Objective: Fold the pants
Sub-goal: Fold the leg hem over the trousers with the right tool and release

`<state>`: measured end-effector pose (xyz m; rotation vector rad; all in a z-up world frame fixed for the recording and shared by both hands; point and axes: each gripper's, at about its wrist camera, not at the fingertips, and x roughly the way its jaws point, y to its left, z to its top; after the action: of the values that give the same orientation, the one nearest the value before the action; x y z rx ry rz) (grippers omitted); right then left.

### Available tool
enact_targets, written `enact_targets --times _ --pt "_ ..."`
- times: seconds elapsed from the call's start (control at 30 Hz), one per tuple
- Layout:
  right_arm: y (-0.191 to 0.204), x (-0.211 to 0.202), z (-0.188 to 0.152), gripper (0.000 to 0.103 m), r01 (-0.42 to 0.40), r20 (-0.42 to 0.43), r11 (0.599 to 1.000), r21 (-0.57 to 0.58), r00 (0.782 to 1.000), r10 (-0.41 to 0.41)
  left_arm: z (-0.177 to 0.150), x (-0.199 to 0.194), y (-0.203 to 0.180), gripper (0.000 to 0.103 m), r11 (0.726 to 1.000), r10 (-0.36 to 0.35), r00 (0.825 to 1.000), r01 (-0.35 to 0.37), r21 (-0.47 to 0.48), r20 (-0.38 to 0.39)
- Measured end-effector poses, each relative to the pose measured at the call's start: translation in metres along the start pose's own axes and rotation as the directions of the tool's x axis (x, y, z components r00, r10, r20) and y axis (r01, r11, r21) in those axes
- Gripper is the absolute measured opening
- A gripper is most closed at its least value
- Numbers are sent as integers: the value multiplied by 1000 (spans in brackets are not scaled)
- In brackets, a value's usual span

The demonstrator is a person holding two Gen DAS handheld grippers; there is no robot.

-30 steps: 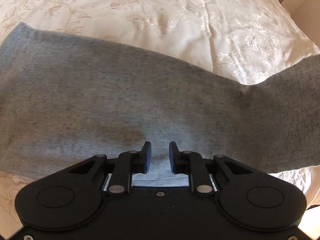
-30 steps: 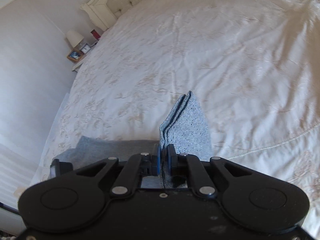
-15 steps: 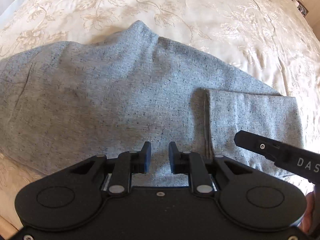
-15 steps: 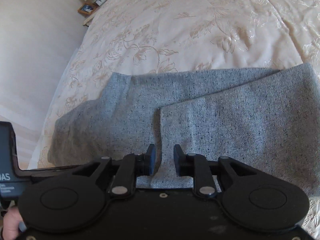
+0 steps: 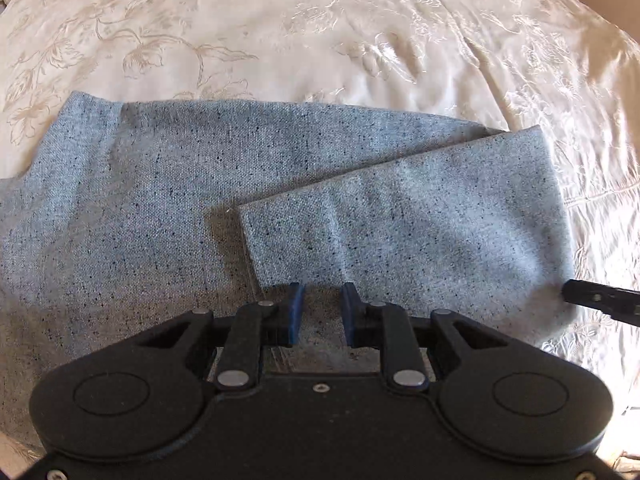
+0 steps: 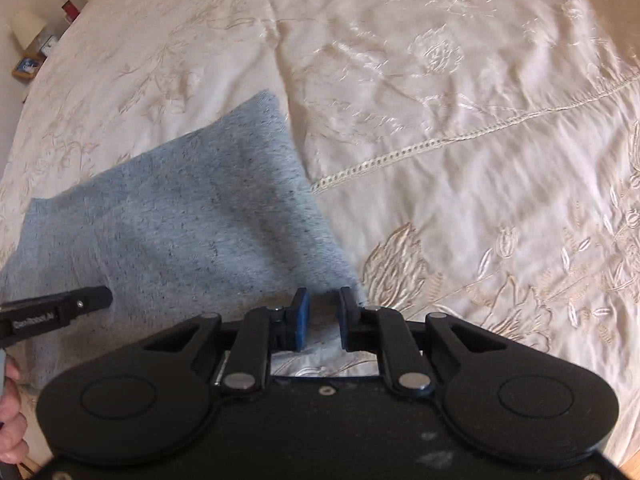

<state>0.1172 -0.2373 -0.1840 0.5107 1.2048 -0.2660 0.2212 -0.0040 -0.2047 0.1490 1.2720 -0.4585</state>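
Observation:
The grey speckled pants (image 5: 140, 220) lie flat on the bed, with one leg end folded back over them as a flap (image 5: 420, 220). My left gripper (image 5: 322, 300) points down at the flap's near edge. Its jaws are opening and nothing sits between the pads. My right gripper (image 6: 322, 304) hovers over the near right corner of the folded pants (image 6: 180, 220). Its jaws are closing, still apart, with cloth below them but none pinched. A finger of each gripper shows in the other's view: the right gripper's finger (image 5: 600, 304) and the left gripper's finger (image 6: 60, 310).
A cream embroidered bedspread (image 6: 460, 120) covers the bed all around the pants, with a lace seam (image 6: 440, 144) running across. A nightstand with a lamp (image 6: 32, 36) stands at the far left. A person's hand (image 6: 8, 420) shows at the lower left edge.
The right gripper held the leg end raised, then let it go and sank; the leg now lies folded flat over the pants. Both grippers have shifted sideways along the cloth.

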Motion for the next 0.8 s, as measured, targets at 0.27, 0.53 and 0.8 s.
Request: enact_targets --times 0.27,0.53,0.8 --pt "10 -16 -5 25 -92 -13 992 -88 996 91 -27 -25 -12 29 997 30 999 -28 -70 24" --pt "-4 -7 -23 25 -107 -108 986 -127 990 93 -47 -25 -8 31 981 97 995 -95 -167 4" --pt "-39 -47 -40 26 -111 -100 984 -141 990 97 -69 -71 32 31 929 163 986 -149 -339 13"
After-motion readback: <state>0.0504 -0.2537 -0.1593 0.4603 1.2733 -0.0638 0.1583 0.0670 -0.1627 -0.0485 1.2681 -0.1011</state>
